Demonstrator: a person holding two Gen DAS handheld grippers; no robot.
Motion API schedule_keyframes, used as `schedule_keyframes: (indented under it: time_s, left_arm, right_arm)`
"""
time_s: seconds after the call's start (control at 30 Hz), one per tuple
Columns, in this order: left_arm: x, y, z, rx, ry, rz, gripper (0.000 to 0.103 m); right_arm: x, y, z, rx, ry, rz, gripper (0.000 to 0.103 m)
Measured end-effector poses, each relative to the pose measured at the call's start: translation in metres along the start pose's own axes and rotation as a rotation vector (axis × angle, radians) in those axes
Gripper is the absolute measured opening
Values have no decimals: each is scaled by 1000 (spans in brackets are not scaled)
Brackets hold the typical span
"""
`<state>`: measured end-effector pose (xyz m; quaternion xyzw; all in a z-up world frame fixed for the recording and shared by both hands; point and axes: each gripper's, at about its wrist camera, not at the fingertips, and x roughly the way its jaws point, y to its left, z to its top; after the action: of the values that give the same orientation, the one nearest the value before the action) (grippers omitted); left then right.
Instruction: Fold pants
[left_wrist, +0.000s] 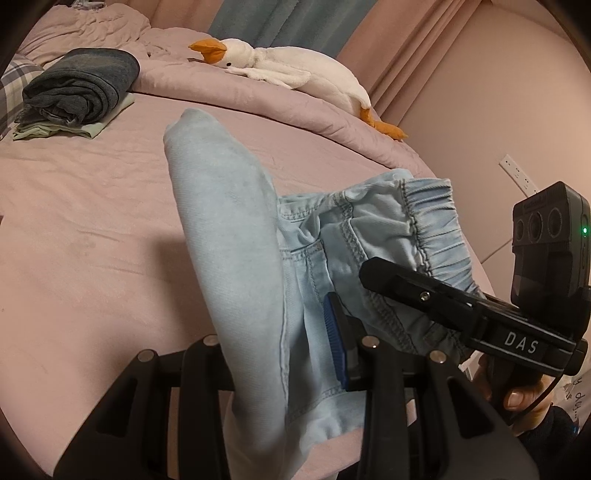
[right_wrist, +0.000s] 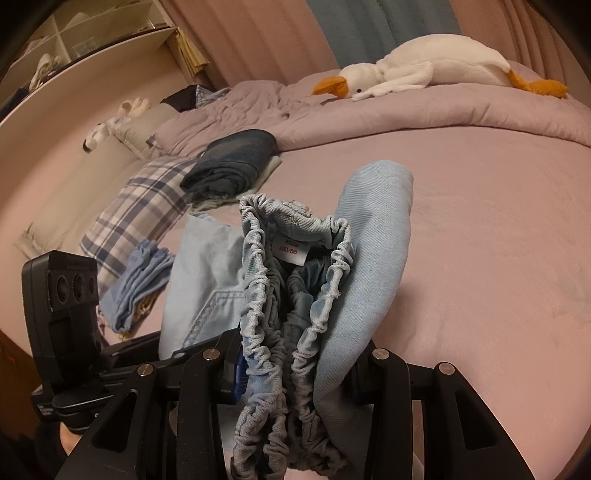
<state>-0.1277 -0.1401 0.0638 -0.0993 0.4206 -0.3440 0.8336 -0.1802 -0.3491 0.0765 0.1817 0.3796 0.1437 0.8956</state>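
Observation:
Light blue denim pants (left_wrist: 229, 236) with an elastic waistband (left_wrist: 432, 229) are held up over the pink bed (left_wrist: 92, 221). My left gripper (left_wrist: 280, 350) is shut on a folded bundle of the pants; one blue pad (left_wrist: 334, 339) shows against the cloth. My right gripper (right_wrist: 295, 365) is shut on the gathered waistband (right_wrist: 258, 280), whose size label (right_wrist: 291, 251) faces the camera. The right gripper also shows in the left wrist view (left_wrist: 424, 291), clamped on the waistband edge. The left gripper's body shows in the right wrist view (right_wrist: 62, 317).
A folded dark blue garment (left_wrist: 81, 86) lies on a pale green one at the bed's far left. A white plush goose (left_wrist: 288, 66) lies on the quilt (right_wrist: 406, 110). A plaid pillow (right_wrist: 144, 214) and a small blue cloth (right_wrist: 140, 288) lie left. A shelf (right_wrist: 92, 44) stands behind.

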Motion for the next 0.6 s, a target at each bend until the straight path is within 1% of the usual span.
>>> schedule_keyframes:
  time_s: [0.6]
  left_arm:
    - [18,8,18,7,11,3,33]
  right_arm:
    - [18,11,12,-1,-4,-39,42]
